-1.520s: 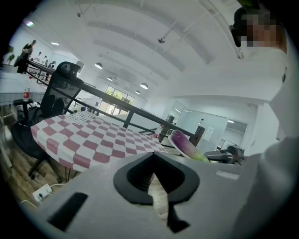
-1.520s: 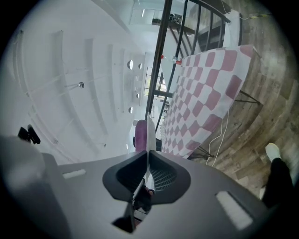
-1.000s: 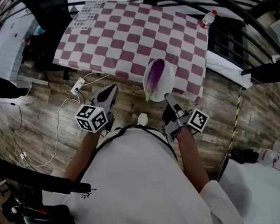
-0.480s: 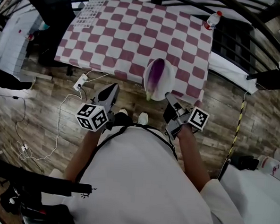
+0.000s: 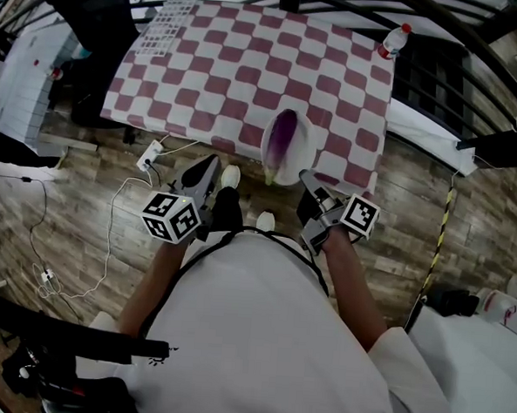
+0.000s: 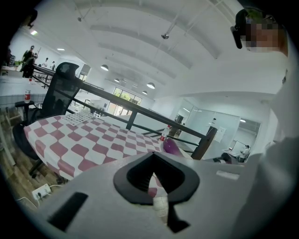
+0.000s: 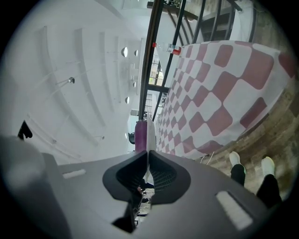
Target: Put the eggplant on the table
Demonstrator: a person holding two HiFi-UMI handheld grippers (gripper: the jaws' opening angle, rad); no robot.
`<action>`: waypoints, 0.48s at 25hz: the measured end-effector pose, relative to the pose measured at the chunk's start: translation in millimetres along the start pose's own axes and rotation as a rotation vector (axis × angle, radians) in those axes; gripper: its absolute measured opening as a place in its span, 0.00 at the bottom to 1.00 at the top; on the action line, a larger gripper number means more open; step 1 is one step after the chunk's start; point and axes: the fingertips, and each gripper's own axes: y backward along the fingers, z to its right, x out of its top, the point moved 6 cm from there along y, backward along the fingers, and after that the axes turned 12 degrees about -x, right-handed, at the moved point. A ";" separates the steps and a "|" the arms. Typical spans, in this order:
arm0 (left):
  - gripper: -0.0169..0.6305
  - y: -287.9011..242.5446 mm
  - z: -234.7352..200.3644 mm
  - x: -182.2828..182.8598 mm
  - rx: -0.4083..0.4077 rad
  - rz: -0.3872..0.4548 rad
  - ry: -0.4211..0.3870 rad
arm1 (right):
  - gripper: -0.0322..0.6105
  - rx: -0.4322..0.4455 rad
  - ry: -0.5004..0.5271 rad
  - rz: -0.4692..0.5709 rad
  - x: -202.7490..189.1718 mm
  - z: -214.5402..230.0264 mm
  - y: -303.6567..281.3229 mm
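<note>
Checkered counter (image 5: 249, 70) at 12 o'clock is closer now, so placing nears: jaws of the right gripper (image 5: 305, 180) clamp the plate (image 5: 302, 145) under the eggplant (image 5: 283, 140), while those of the left gripper (image 5: 207, 168) are closed on nothing.

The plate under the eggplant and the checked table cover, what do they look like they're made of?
Plate: white, smooth, with a thin rigid rim; likely ceramic or hard plastic.
Table cover: matte red-and-white checks hanging over the edge; likely cloth or vinyl.

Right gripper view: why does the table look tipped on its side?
Right gripper view: the camera is rolled and fisheye, so the checkered table stands on end; the plate in the right gripper shows edge-on, eggplant alongside. Left gripper view: dark vignetted corners. Head view: even light, bowed edges.
</note>
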 end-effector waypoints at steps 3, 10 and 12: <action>0.03 -4.6 -12.2 5.1 -0.009 0.002 0.004 | 0.09 0.000 0.003 -0.001 1.8 -2.8 -15.1; 0.03 -18.6 -53.3 31.6 -0.040 -0.007 0.000 | 0.09 0.026 -0.009 0.007 8.8 -15.5 -61.3; 0.03 -21.4 -69.1 41.6 -0.047 -0.011 0.000 | 0.09 0.037 -0.007 0.014 12.0 -21.3 -76.9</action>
